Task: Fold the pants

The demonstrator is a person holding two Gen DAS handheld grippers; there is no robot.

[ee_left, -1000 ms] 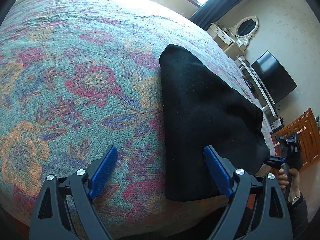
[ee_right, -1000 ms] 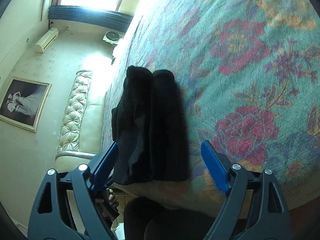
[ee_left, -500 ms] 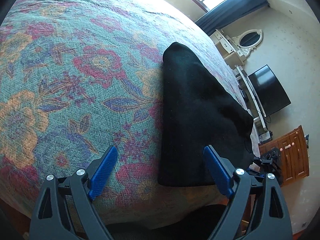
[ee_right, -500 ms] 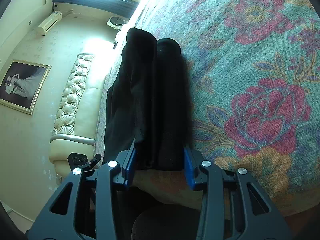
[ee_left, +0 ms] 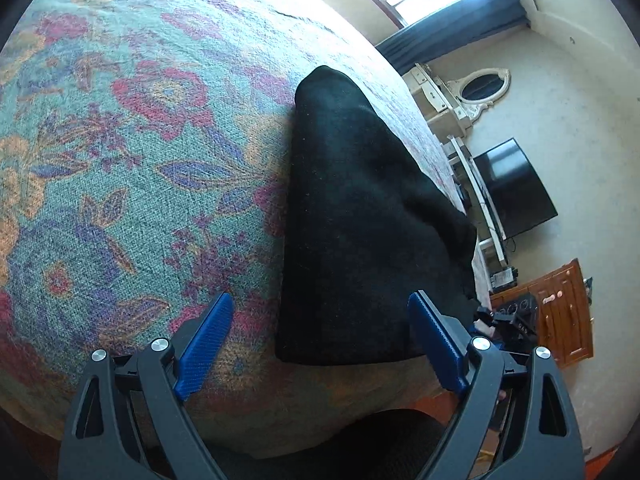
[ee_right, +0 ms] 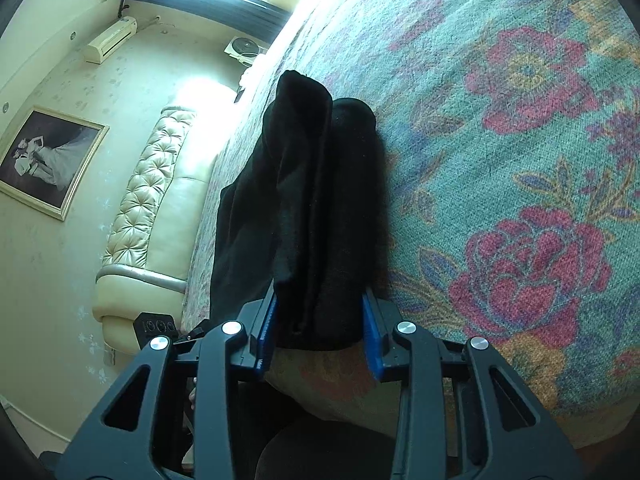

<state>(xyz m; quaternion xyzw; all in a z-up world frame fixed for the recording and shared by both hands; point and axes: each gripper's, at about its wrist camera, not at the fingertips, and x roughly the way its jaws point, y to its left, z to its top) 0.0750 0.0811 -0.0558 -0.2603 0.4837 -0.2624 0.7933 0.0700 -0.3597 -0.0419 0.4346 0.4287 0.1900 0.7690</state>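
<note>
The black pants (ee_left: pixel 352 216) lie folded into a long narrow stack on the floral bedspread (ee_left: pixel 120 160), their near end at the bed's front edge. My left gripper (ee_left: pixel 320 340) is open, its blue fingers straddling the near left corner of the pants without touching them. In the right wrist view the pants (ee_right: pixel 316 208) show as stacked layers. My right gripper (ee_right: pixel 318 332) is shut on the near end of that stack, with the blue fingers (ee_right: pixel 266 328) pressing both sides.
The bedspread (ee_right: pixel 520 160) spreads wide to both sides of the pants. A padded cream headboard (ee_right: pixel 140 208) and a framed picture (ee_right: pixel 44 160) are at the left. A television (ee_left: pixel 512 188), a white dresser (ee_left: pixel 452 96) and a wooden cabinet (ee_left: pixel 560 312) stand at the right.
My right gripper moved in and closed on the near end of the folded pants. My left gripper stayed open and shifted slightly along the bed's front edge.
</note>
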